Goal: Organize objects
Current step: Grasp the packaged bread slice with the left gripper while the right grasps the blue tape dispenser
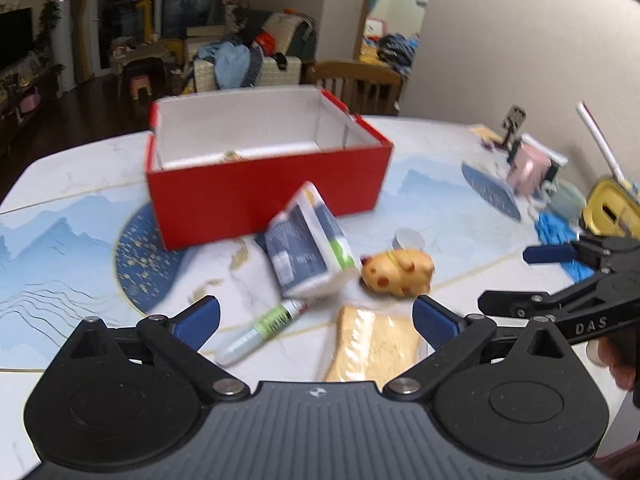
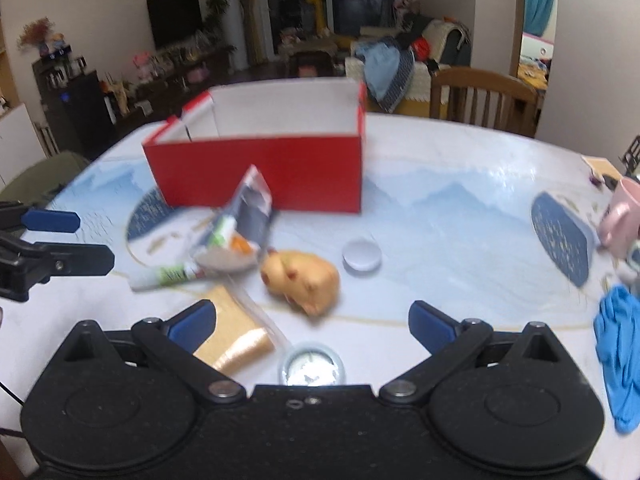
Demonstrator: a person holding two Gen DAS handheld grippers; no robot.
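Here, both of my claws hang above the table [image 1: 72,184] with nothing between their pads. My left gripper [image 1: 316,316] stands spread wide; its blue pads [image 1: 200,320] frame a marker-like white tube with a green label [image 1: 264,328] and a wrapped slice of bread [image 1: 372,344], neither touched. My right gripper [image 2: 312,322] is likewise at full spread, empty, over a small clear-rimmed round dish [image 2: 312,366] at the lower edge of its view; the bread [image 2: 236,340] lies just beside its left pad.

The red box [image 1: 264,196], white inside and open at the top, stands upright beyond the clutter near the table's far side. Leaning on its front wall is a dark-blue-and-white packet [image 1: 308,240], tilted, its lower end resting by the tube. Just right of the packet lies a yellow spotted toy animal [image 1: 398,272], and behind the toy a small white round lid [image 2: 362,260], apart from it. Something small shows inside the box at its floor; I cannot tell what.

At the table's right edge are a pink mug [image 2: 624,216] and a crumpled blue glove [image 2: 620,352]. Each claw appears in the other's view: the right at the left view's right edge, the left at the right view's left edge.
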